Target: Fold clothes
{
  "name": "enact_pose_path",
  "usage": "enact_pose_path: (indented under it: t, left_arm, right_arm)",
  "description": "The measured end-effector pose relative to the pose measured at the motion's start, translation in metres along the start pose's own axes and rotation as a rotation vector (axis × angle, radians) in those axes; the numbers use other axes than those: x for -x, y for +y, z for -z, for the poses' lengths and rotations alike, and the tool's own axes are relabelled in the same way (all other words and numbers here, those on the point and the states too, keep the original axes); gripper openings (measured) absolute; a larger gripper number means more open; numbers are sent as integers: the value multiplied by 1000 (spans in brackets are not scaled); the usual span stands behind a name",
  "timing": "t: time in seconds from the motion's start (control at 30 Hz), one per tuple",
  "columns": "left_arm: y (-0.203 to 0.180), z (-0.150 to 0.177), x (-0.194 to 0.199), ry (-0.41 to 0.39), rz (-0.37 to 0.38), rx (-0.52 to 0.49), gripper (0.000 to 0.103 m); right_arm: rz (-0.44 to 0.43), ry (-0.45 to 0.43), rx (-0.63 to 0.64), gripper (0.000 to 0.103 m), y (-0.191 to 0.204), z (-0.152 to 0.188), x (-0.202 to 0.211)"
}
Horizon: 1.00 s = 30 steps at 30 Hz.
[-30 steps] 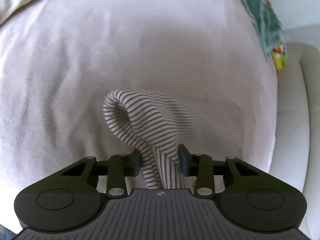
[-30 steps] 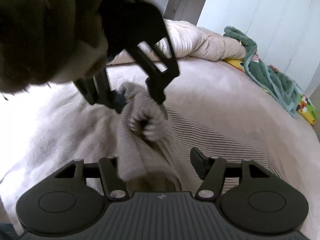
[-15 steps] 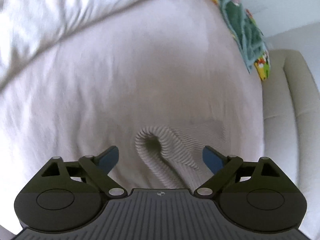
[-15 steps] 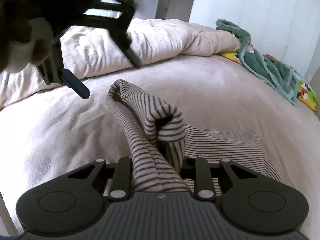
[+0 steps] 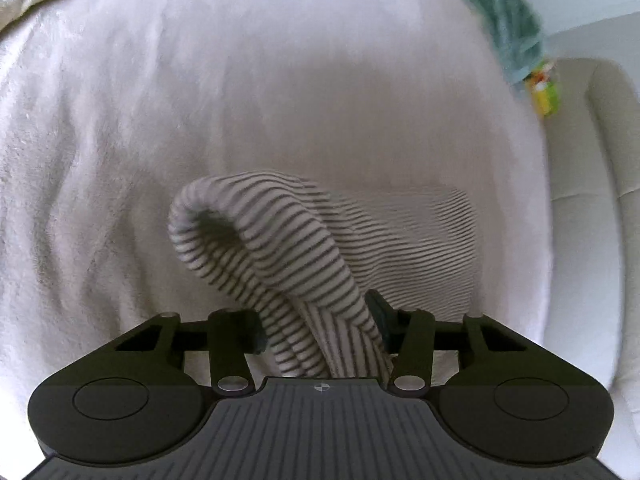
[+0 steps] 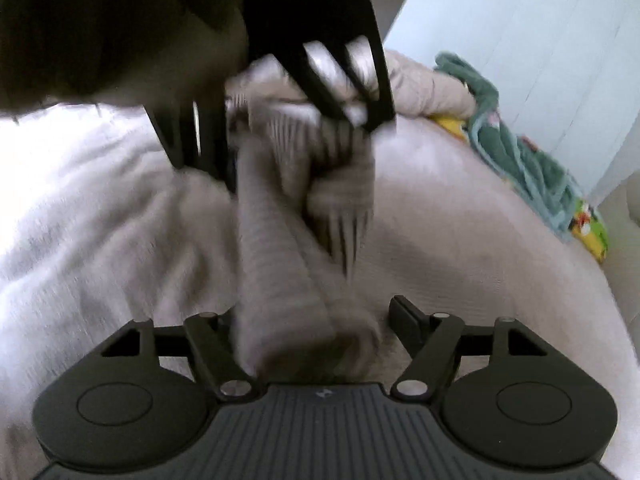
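Observation:
A grey-and-white striped garment (image 5: 280,232) rises in a loop from the pale pink bed cover (image 5: 260,72), and its far part lies flat on the bed. My left gripper (image 5: 318,322) is shut on the bunched cloth. In the right wrist view the striped garment (image 6: 276,260) is blurred and hangs from the left gripper (image 6: 304,120), held up by a person's hand. It runs down between the fingers of my right gripper (image 6: 314,322), which stand apart. The right fingertip (image 6: 404,312) is clear of the cloth.
A green patterned towel (image 6: 532,176) lies at the bed's far right edge, also blurred in the left wrist view (image 5: 516,28). A rolled beige duvet (image 6: 424,88) lies at the back. A cream upholstered seat (image 5: 592,200) borders the bed on the right.
Half a second ago the left gripper was open above the bed; now it is shut on the striped garment. The right gripper, then shut on the garment, has opened. The garment is lifted higher.

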<state>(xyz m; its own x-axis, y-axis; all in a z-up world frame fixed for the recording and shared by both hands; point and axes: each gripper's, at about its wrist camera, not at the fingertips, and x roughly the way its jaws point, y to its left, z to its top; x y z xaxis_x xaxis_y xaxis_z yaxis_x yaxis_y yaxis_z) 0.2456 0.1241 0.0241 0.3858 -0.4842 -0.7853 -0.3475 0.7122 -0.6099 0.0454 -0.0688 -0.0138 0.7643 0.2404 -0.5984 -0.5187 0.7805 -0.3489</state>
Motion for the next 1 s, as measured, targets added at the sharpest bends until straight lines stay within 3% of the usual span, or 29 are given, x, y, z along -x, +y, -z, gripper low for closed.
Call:
enact_pose_path:
  t: [0.1,0.13,0.23,0.33,0.4,0.43,0.53,0.57,0.6,0.67,0.73,0.8,0.83,0.87,0.9,1.0]
  left_arm:
    - [12,11,28,-85,22,49,80]
    - [19,15,40,-120,15,75,93]
    - [36,20,57,-156,16,144,95]
    - [50,18,38,-32,101,202,96]
    - [46,12,15,14,107,221,96]
    - [42,9,2,34,91,219,97]
    - [24,2,-35,74,-49,154,96]
    - [19,3,-40,76,-71,119,95]
    - [15,3,-41,75,-84,96,94]
    - [24,5,-29,51,-54,122,71]
    - [32,7,-16,28,-23,148,69]
    - [40,9,-4,4,7,174,73]
    - [44,10,3,-8,22,187,79]
    - [48,11,9,-20,37,200,90]
    - [52,12,15,-32,52,213,95]
    - [65,15,34,-68,97,252,96]
  right_arm:
    - [-40,-10,-93,39,-20,-4,7]
    - [-59,-14,-131,36,-27,-7,10]
    - [-90,-15,-180,33,-41,-15,14]
    - [-101,-19,-157,31,-43,-15,13]
    - [-102,-22,-126,31,-40,-14,14]
    - [-101,-24,-115,31,-38,-13,14]
    - [-90,-27,-82,31,-32,-11,14]
    - [-71,-31,-67,35,-28,-10,13]
    - [-52,-34,-53,46,-24,-9,11]
    - [-24,-38,-29,60,-17,-7,7]
    - [-7,-41,-14,60,-12,-5,2]
    - [-55,-29,-103,42,-23,-11,3]
    - [-79,-23,-148,39,-28,-13,3]
    - [-103,-16,-194,38,-34,-16,4]
    - [-131,3,-266,37,-43,-20,4]
    - [-195,54,-448,36,-70,-27,2]
